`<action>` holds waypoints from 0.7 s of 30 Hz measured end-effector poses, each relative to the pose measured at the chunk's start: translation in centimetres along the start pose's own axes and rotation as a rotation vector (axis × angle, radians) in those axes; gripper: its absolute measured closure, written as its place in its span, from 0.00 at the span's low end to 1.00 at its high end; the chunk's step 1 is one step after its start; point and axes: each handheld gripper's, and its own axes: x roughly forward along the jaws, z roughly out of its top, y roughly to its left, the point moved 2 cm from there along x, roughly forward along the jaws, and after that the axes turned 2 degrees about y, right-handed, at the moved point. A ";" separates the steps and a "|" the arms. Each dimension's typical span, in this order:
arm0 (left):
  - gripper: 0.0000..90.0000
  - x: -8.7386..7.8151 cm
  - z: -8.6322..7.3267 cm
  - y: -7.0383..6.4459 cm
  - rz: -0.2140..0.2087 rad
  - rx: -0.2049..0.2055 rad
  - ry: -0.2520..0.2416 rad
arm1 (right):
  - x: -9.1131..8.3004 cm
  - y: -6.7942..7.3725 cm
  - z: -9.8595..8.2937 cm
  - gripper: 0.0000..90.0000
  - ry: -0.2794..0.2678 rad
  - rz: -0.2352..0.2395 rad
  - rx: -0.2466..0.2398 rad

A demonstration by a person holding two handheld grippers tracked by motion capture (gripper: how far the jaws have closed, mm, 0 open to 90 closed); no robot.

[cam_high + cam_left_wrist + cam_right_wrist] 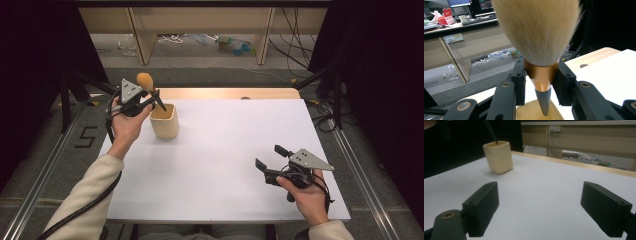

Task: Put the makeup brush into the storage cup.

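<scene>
A cream square cup (164, 120) stands upright at the far left of the white table. My left gripper (150, 101) is held over it, shut on a makeup brush (146, 81) with tan bristles, a copper collar and a dark pointed handle. In the left gripper view the jaws clamp the brush (540, 30) at its copper collar, bristles up, and the handle tip dips into the cup (526, 114). My right gripper (270, 156) rests open near the table's front right. In its own view the right gripper (547, 207) holds nothing, and the cup (498, 156) stands farther off with the handle tip (491, 131) at its mouth.
The white table top (225, 150) has a wooden strip (230, 93) along its far edge. Beyond it are wooden frame legs (140, 35), loose cables and small items on the floor. Metal rails (45, 165) run down both sides of the table.
</scene>
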 end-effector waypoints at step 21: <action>0.73 0.7 -0.6 0.1 0.008 0.006 0.014 | 0.0 0.0 0.0 0.18 0.002 0.002 0.000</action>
